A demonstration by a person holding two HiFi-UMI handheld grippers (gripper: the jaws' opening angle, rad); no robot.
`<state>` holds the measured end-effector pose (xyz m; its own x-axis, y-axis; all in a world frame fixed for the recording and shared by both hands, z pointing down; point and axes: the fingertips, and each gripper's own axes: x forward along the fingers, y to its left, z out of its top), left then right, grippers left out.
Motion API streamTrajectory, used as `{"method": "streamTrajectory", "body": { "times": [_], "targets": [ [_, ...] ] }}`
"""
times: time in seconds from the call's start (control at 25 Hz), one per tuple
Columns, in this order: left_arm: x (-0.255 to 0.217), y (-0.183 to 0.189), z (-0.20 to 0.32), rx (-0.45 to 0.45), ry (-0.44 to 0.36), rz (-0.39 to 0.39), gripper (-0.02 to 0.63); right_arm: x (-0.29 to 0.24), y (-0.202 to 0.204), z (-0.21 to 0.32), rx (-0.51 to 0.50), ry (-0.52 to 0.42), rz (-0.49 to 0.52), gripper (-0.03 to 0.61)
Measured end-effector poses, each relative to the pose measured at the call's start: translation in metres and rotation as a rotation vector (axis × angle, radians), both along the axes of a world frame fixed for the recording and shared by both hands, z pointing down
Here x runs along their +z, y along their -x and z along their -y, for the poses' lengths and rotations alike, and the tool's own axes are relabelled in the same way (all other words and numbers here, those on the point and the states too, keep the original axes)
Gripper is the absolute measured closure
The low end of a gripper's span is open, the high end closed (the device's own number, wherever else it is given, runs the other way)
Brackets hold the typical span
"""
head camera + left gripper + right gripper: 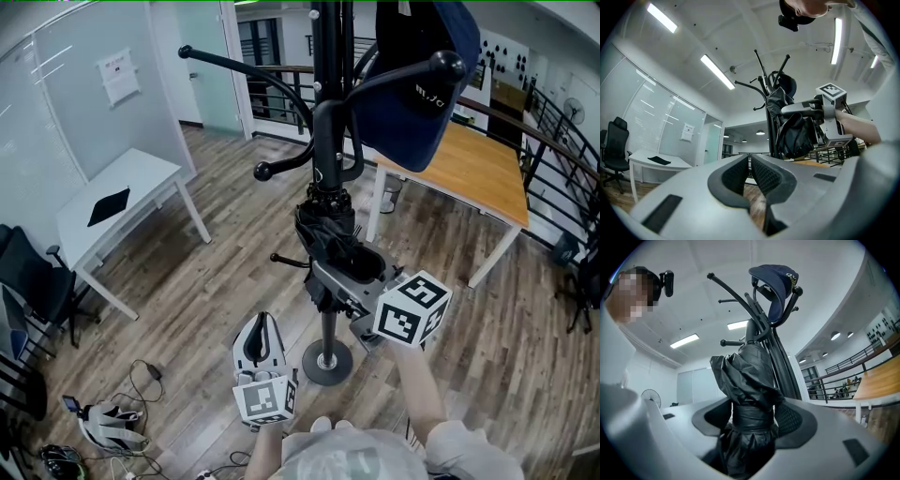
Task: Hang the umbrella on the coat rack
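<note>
The black coat rack (pixel 328 56) stands straight ahead, and a navy cap (pixel 422 84) hangs on its right hook. A folded black umbrella (pixel 323 230) hangs upright against the rack's pole, below a lower hook. My right gripper (pixel 349 267) is shut on the umbrella's lower part. In the right gripper view the umbrella (pixel 747 380) fills the gap between the jaws of the right gripper (pixel 752 416), with the rack (pixel 761 329) and cap (pixel 776 284) behind. My left gripper (pixel 260 328) is lower and to the left, shut and empty. The left gripper (pixel 749 161) looks towards the umbrella (pixel 794 133).
The rack's round base (pixel 327 362) sits on the wooden floor just ahead of me. A white table (pixel 122 202) and an office chair (pixel 28 281) are on the left. A wooden table (pixel 478 159) and a railing (pixel 562 141) are on the right. Cables and a headset (pixel 103 422) lie at bottom left.
</note>
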<state>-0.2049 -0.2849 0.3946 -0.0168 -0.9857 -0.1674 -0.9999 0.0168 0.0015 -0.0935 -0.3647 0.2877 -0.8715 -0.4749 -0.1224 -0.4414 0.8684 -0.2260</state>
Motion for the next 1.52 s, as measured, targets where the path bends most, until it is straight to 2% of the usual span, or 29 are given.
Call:
{"method": "streamTrajectory", "body": {
  "times": [0.12, 0.32, 0.56, 0.88, 1.12, 1.52],
  "targets": [
    [-0.003, -0.003, 0.0, 0.004, -0.005, 0.003, 0.574, -0.001, -0.006, 0.003, 0.034, -0.005, 0.015, 0.267],
    [-0.004, -0.005, 0.001, 0.01, -0.008, 0.011, 0.574, 0.0, -0.017, 0.003, 0.068, -0.026, 0.027, 0.261],
    [-0.006, -0.01, 0.0, 0.019, -0.006, 0.016, 0.574, -0.004, -0.03, -0.001, 0.161, -0.107, 0.036, 0.256],
    [-0.007, -0.024, -0.001, 0.048, -0.013, 0.022, 0.574, 0.004, -0.052, -0.012, 0.193, -0.091, 0.069, 0.256],
    [-0.005, -0.037, -0.001, 0.082, -0.008, 0.028, 0.574, 0.022, -0.068, -0.026, 0.252, -0.102, 0.003, 0.258],
    [0.001, -0.05, 0.0, 0.118, 0.011, 0.049, 0.574, 0.092, -0.097, -0.05, 0.376, -0.017, -0.09, 0.259]
  ]
}}
